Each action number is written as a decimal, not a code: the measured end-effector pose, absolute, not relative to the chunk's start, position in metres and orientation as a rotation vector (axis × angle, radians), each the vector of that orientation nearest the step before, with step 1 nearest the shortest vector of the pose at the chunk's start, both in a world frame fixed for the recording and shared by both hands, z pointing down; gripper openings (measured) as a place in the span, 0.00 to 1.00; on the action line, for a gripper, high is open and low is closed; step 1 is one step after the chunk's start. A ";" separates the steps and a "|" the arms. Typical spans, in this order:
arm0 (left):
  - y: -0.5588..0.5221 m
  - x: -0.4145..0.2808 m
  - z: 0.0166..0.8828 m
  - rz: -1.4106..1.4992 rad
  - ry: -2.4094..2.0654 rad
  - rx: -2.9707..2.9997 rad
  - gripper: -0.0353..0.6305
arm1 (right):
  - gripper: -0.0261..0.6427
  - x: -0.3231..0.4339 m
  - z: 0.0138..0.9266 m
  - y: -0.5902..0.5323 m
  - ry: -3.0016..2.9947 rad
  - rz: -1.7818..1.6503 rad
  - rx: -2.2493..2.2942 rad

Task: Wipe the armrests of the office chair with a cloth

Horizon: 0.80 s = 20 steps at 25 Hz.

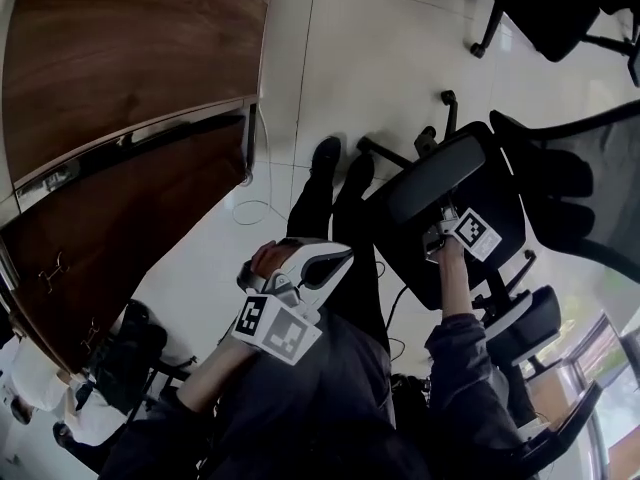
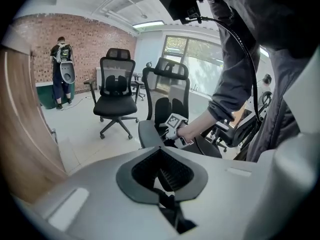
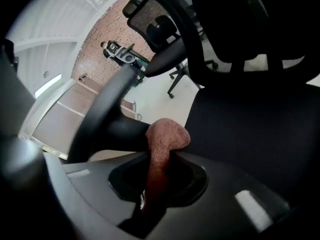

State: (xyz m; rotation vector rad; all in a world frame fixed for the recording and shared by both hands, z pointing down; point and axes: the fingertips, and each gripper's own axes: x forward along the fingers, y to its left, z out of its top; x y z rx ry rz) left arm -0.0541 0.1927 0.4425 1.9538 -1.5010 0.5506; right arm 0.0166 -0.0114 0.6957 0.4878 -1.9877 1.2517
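Note:
The black office chair (image 1: 560,183) stands at the right of the head view, its near armrest (image 1: 435,178) a dark padded bar. My right gripper (image 1: 440,236) is down at that armrest's near end. In the right gripper view it is shut on a pinkish-brown cloth (image 3: 162,139), whose bunched tip presses against the armrest (image 3: 107,109). My left gripper (image 1: 335,258) hangs over my legs, left of the chair and apart from it, shut with nothing in it (image 2: 162,176). From the left gripper view the right gripper (image 2: 175,126) shows at the armrest (image 2: 147,134).
A wooden cabinet (image 1: 120,68) fills the left side, with a loose cable (image 1: 255,208) on the tiled floor beside it. A second armrest (image 1: 530,318) lies to the right. Another black chair (image 2: 117,91) and a standing person (image 2: 62,71) are farther off.

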 end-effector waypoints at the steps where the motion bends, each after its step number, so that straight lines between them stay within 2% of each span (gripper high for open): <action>1: 0.192 -0.057 0.441 0.543 -1.508 1.956 0.08 | 0.12 0.022 0.677 -0.012 -2.009 1.245 0.489; 6: 0.182 -0.073 0.434 0.482 -1.566 1.964 0.08 | 0.12 0.030 0.559 -0.027 -2.130 1.069 0.406; 10: 0.179 -0.084 0.436 0.450 -1.602 1.965 0.08 | 0.12 -0.011 0.485 -0.036 -2.220 0.745 0.023; 14: 0.175 -0.099 0.462 0.418 -1.661 1.873 0.08 | 0.12 -0.073 0.474 -0.050 -2.111 0.337 -0.412; 20: 0.172 -0.124 0.496 0.319 -1.735 1.683 0.08 | 0.12 -0.140 0.525 -0.026 -1.819 0.033 -0.842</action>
